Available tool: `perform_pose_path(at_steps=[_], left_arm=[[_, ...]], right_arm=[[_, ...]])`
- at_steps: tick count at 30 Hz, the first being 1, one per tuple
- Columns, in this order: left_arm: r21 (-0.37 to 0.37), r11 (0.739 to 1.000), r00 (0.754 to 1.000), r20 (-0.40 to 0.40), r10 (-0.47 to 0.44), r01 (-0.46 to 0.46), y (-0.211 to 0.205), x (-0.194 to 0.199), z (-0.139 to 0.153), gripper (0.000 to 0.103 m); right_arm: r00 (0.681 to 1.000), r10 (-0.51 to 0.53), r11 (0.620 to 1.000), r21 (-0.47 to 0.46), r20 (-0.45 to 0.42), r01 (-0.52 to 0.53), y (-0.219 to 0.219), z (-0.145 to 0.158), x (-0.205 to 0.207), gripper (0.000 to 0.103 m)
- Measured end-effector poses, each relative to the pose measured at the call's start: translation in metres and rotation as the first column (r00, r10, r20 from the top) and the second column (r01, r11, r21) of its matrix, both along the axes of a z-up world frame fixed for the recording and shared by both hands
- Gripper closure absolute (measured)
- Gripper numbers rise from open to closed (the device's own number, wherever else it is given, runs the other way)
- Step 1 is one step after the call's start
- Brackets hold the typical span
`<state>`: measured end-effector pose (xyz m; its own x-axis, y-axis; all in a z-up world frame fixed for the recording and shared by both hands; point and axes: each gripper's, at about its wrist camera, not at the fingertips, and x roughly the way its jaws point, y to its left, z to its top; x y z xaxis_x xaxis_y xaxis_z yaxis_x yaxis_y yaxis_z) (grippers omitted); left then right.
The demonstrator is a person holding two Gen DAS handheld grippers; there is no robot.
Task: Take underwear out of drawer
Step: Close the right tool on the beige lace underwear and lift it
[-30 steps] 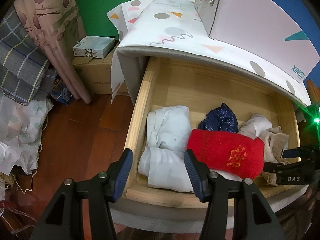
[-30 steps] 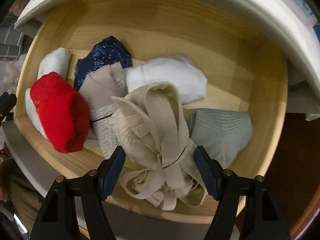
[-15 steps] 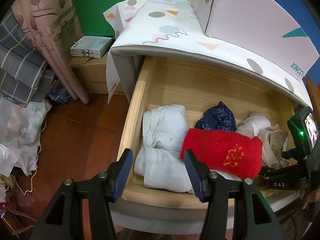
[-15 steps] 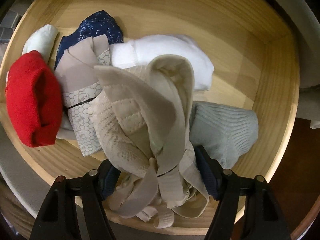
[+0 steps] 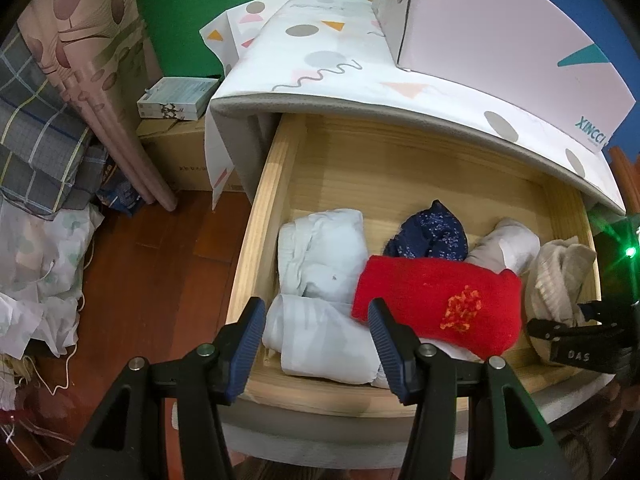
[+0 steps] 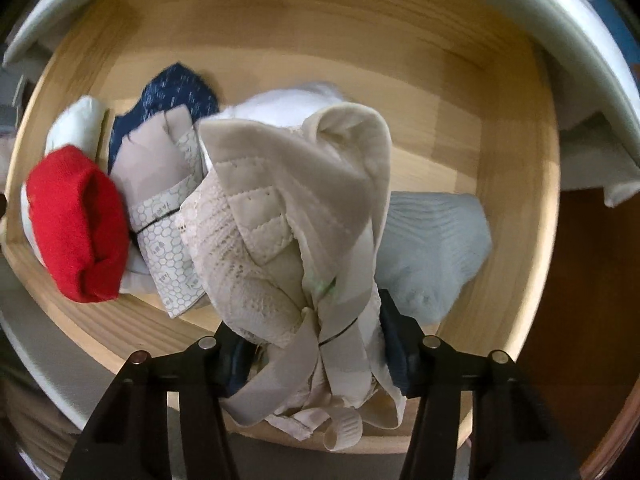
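The wooden drawer (image 5: 256,216) stands open, holding folded clothes. My right gripper (image 6: 316,344) has its fingers pressed into the sides of a beige lace bra (image 6: 288,208), which fills the gap between them and bulges up toward the camera; the fingertips are mostly hidden by cloth. In the left wrist view the bra (image 5: 560,276) sits at the drawer's right end with the right gripper (image 5: 576,336) at it. My left gripper (image 5: 316,344) is open and empty, hovering over the drawer's front edge above a white folded garment (image 5: 320,336).
In the drawer lie a red knitted roll (image 5: 436,300), a navy speckled piece (image 5: 432,232), white bundles (image 5: 324,248), a grey-blue ribbed item (image 6: 432,240) and a beige hexagon-print piece (image 6: 164,208). A white box (image 5: 500,28) stands on the cabinet top. Cartons and fabric crowd the floor at left.
My right gripper has moved in over the beige bra and its fingers have closed in on it; the bra now bunches up between them. The left gripper has barely shifted.
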<state>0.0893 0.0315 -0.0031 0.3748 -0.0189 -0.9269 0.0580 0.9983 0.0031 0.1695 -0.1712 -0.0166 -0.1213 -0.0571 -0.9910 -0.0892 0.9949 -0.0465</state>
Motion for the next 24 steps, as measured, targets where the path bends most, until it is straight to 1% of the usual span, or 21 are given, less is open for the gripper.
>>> perform_pose_path(at_steps=[1,2,5,10,16,20,24], left_arm=[[-0.001,1.000,1.000,0.001,-0.002,0.002,-0.001,0.000,0.000,0.048],[-0.002,1.000,1.000,0.002,-0.005,0.005,-0.001,0.000,0.001,0.048],[-0.018,1.000,1.000,0.013,-0.012,0.012,-0.002,-0.002,0.003,0.048],[-0.041,0.999,0.999,-0.014,-0.034,0.034,-0.004,0.000,0.000,0.048],[-0.048,0.997,0.998,-0.015,-0.063,0.063,-0.007,-0.001,0.001,0.048],[-0.053,0.991,0.992,-0.025,-0.123,0.121,-0.014,-0.001,0.000,0.048],[-0.064,0.978,0.980,-0.027,-0.199,0.197,-0.026,0.000,0.000,0.048]], right_arm=[[1.000,-0.019,1.000,0.004,0.011,0.019,-0.004,0.004,0.000,0.052],[0.999,-0.034,0.999,0.008,0.019,0.034,-0.021,0.011,-0.001,0.052],[0.995,-0.083,0.997,0.011,0.057,0.083,-0.029,0.024,-0.005,0.052],[0.984,-0.141,0.989,-0.026,0.105,0.145,-0.043,0.044,-0.012,0.052],[0.971,-0.204,0.978,-0.004,0.124,0.206,-0.056,0.047,-0.017,0.052],[0.968,-0.215,0.976,0.008,0.126,0.216,-0.056,0.040,-0.017,0.052],[0.966,-0.231,0.973,0.033,0.114,0.229,-0.066,0.045,-0.015,0.052]])
